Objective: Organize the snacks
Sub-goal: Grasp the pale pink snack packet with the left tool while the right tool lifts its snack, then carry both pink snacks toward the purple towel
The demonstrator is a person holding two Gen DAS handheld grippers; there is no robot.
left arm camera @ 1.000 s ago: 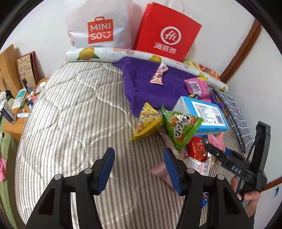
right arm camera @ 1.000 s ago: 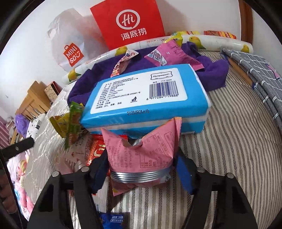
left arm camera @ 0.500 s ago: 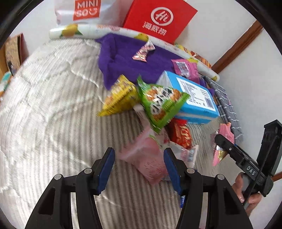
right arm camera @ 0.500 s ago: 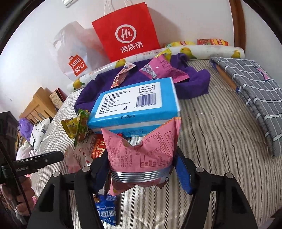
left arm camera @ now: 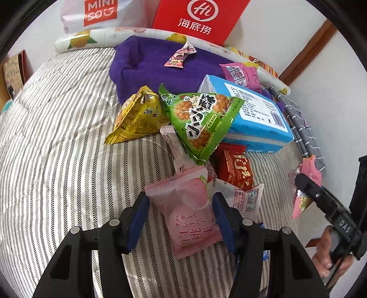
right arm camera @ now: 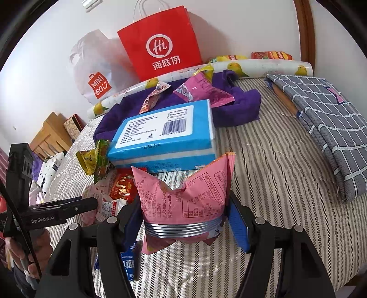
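A heap of snack packets lies on the striped bed: a yellow one, a green one, a red one and a white one, beside a blue tissue pack. My left gripper is open, low over the heap, its blue pads on either side of a pale pink peach packet. My right gripper is shut on a crumpled pink packet with a silver band, held in front of the blue tissue pack. That packet also shows at the right of the left wrist view.
A purple towel with two small packets lies behind the heap. Against the wall stand a red paper bag and a white MINISO bag. A folded grey checked cloth lies at the right. A small blue packet sits under my right gripper.
My left gripper has come forward and down from bare bed onto the heap and now straddles the pale pink packet. My right gripper has drawn back from the blue pack, still gripping its pink packet.
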